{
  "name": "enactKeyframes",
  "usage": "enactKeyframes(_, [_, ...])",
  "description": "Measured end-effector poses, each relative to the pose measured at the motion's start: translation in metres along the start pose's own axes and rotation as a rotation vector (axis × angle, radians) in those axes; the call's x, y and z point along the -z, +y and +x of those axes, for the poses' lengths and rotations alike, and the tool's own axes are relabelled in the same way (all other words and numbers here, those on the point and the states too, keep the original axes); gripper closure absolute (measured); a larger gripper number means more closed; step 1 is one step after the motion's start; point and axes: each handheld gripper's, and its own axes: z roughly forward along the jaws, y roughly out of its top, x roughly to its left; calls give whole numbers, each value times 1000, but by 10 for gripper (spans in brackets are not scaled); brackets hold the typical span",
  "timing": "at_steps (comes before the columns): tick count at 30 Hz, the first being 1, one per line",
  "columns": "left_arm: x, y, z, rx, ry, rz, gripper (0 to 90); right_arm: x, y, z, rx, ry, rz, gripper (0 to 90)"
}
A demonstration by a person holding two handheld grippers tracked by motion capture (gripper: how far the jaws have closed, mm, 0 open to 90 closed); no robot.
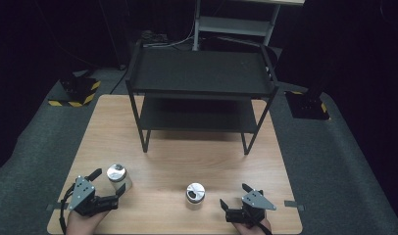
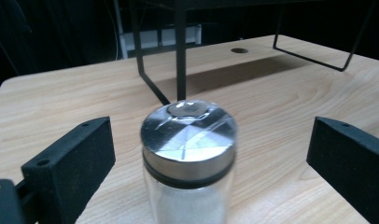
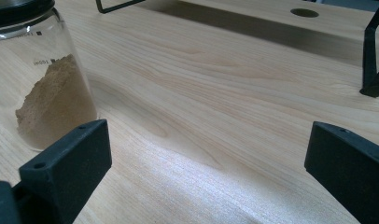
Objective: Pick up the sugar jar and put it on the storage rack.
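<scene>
I am centring my wide-open left claw point(image 2: 204, 154) around the white-powder jar point(image 2: 188, 158); the black rack point(image 1: 199, 83) stands at twelve o'clock, so I should close squarely below the lid.

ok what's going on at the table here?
A person holds a gripper in each hand at a wooden table with a black two-tier shelf at the back. The left gripper is open, its jaws on either side of a glass jar with a metal lid, not yet closed on it. The right gripper is also open and holds nothing, beside a second jar of brown powder.
</scene>
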Motion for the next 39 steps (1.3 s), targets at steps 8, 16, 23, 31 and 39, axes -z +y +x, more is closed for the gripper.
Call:
enactKeyframes(8, [-15, 2, 0, -15, 24, 25, 16, 0, -1, -2, -6, 7, -5, 3])
enactKeyframes(16, [-21, -4, -1, -2, 28, 31, 101, 1, -2, 1, 10, -1, -7, 3])
enactKeyframes(23, [-22, -4, 1, 8, 18, 23, 209, 4, -3, -1, 2, -13, -4, 3])
enactKeyframes(31, [-21, -3, -3, -4, 27, 17, 315, 5, -2, 0, -6, -27, 2, 3])
enactKeyframes(39, [-21, -4, -7, 7, 46, 16, 337, 6, -3, -3, -21, -19, -3, 3])
